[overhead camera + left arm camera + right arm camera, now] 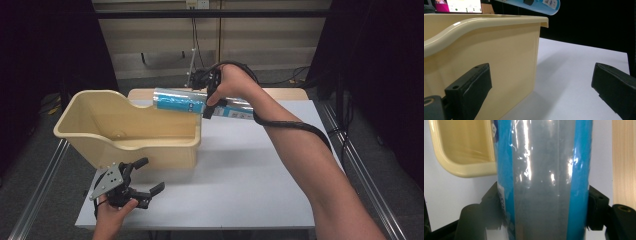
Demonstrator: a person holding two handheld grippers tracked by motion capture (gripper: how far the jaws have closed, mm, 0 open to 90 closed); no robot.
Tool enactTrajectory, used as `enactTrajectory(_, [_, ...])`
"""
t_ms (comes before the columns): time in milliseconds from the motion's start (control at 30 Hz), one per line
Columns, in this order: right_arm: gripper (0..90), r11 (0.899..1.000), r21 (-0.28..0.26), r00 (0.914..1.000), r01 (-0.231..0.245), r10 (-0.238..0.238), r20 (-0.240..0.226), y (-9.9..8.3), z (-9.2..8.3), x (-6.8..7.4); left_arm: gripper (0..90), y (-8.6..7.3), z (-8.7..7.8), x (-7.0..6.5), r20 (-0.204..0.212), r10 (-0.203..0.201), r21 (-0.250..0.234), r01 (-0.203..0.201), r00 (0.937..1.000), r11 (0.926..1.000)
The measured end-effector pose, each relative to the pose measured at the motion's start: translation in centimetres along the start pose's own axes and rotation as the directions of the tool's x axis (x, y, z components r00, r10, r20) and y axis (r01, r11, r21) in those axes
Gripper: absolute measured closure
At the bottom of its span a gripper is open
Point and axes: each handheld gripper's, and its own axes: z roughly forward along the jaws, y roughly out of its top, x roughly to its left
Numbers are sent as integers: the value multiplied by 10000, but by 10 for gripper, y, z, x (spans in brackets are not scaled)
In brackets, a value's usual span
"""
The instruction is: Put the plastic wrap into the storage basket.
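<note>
A long blue and silver shiny packet [192,103] hangs level above the far right corner of a cream plastic tub [75,111]. My right gripper [210,100] is shut on the packet about midway along, with both jaws pressed on its sides. In the right gripper view the packet [544,180] runs up between the jaws, and the tub's rim [465,170] lies below at upper left. My left gripper [144,176] stands open at the table's near left, just in front of the tub, nothing between its fingers. In the left gripper view, the tub wall [506,65] is close ahead and the packet's end [541,5] shows overhead.
The white table [240,175] stretches to the right of the tub. A wooden board [290,93] edges the far side. Metal rails [370,195] run along both sides of the table. A cable [295,127] wraps the right forearm.
</note>
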Motion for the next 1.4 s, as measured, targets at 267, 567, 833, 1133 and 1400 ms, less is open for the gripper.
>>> enactTrajectory(267, [313, 9998, 25, 9998, 194, -194, -110, 18, 7, 1, 27, -1, 0, 0, 13, -99, 59, 99, 10000, 9999])
enactTrajectory(567, [313, 9991, 154, 9990, 390, -386, -225, 30, 16, 5, 27, -1, -1, 2, 11, 22, 89, -22, 10000, 10000])
enactTrajectory(833, [312, 9985, 299, 9987, 459, -452, -232, 35, 23, 6, 27, -1, 0, 1, 36, -41, 92, 41, 10000, 9999])
enactTrajectory(1133, [313, 9985, 274, 9987, 476, -472, -172, 38, 24, 6, 27, -2, 1, 1, 102, -119, 104, 118, 9999, 9999])
enactTrajectory(1400, [313, 9984, 219, 9985, 522, -518, -181, 42, 24, 7, 27, -2, 0, 1, 49, -111, 121, 111, 9999, 9999])
